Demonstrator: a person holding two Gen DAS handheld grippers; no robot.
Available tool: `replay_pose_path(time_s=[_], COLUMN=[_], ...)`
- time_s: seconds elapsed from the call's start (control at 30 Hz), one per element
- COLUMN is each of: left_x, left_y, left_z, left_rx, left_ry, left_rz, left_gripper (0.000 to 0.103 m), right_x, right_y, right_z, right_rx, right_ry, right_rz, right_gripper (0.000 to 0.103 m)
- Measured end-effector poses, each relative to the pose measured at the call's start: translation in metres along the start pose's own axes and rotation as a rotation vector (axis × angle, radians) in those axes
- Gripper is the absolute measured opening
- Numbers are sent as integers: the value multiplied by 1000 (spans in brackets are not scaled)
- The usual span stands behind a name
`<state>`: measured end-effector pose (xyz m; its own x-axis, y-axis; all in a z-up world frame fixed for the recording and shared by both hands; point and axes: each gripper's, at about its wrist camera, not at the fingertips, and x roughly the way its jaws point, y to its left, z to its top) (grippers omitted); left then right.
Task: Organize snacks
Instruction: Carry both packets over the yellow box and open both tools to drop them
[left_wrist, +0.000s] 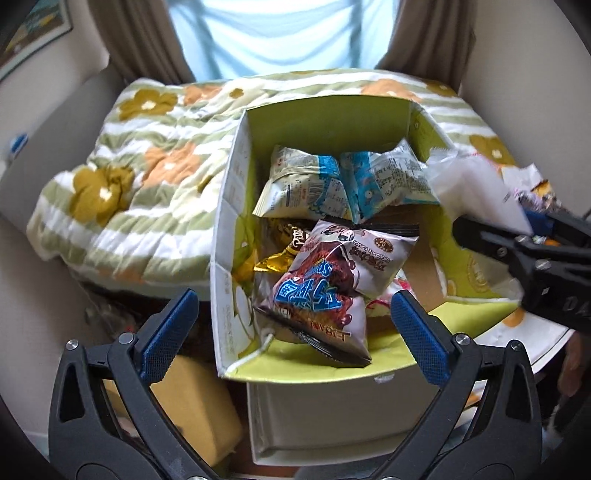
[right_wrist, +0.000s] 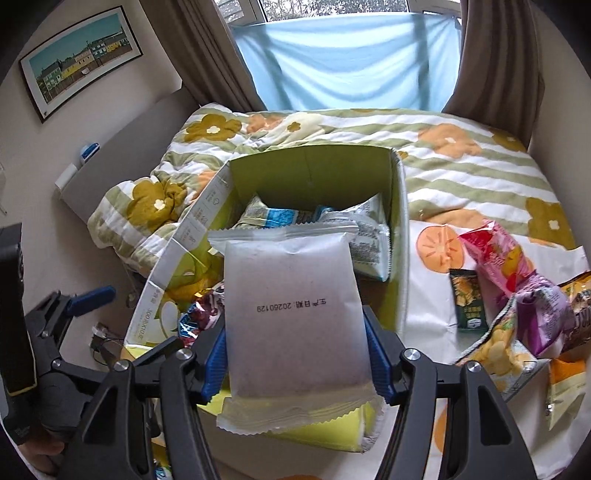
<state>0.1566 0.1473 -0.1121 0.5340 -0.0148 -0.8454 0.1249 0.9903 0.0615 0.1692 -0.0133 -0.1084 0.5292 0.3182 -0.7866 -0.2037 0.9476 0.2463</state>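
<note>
Left claw (left_wrist: 291, 325) hangs wide apart over the near end of the box (left_wrist: 236, 177), nothing between its pads, with a brown chocolate bag (left_wrist: 332, 280) lying loose on the heap just under it. Right claw (right_wrist: 295, 354) is clamped on a white packet (right_wrist: 291, 306), pads pressing both its side edges, holding it above the box's near half and not yet let go. Look inside the box: two pale blue-trimmed bags (left_wrist: 306, 181) sit at the far end, and a gold wrapper (left_wrist: 266, 258) peeks out at the box's left wall beneath the chocolate bag. So a good share is packed already, by my reckoning. What's left? To the right of the box, on the bed (right_wrist: 461, 177), a pile still waits: a pink bag (right_wrist: 495, 258), a small dark green packet (right_wrist: 467, 299), a purple bag (right_wrist: 543, 317), a yellow bag of puffs (right_wrist: 491, 354), and more at the frame's edge. I'd call it roughly halfway, with the white packet next to drop in.
</note>
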Motion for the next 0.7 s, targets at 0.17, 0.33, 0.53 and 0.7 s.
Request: replay_pose_path(time_s=[0.17,0.33,0.53,0.7], left_x=[-6,-12,-15,-15], left_y=[8,9,8,8], left_z=[2,3,-2,-4], left_rx=[-54,-84,-90,-87], left_ry=[-14,-29,-22,-14], left_rz=[17,6,-3,-6], left_gripper=[103,103,103,103], right_x=[9,15,13,9], right_y=[7,6,-1,-7], right_z=[-4,-3,-5,-12], right_rx=[-24,-38,-20,-21], right_ry=[8,23,14,-3], right_rz=[13,6,12,-19], right_gripper=[59,60,88,102])
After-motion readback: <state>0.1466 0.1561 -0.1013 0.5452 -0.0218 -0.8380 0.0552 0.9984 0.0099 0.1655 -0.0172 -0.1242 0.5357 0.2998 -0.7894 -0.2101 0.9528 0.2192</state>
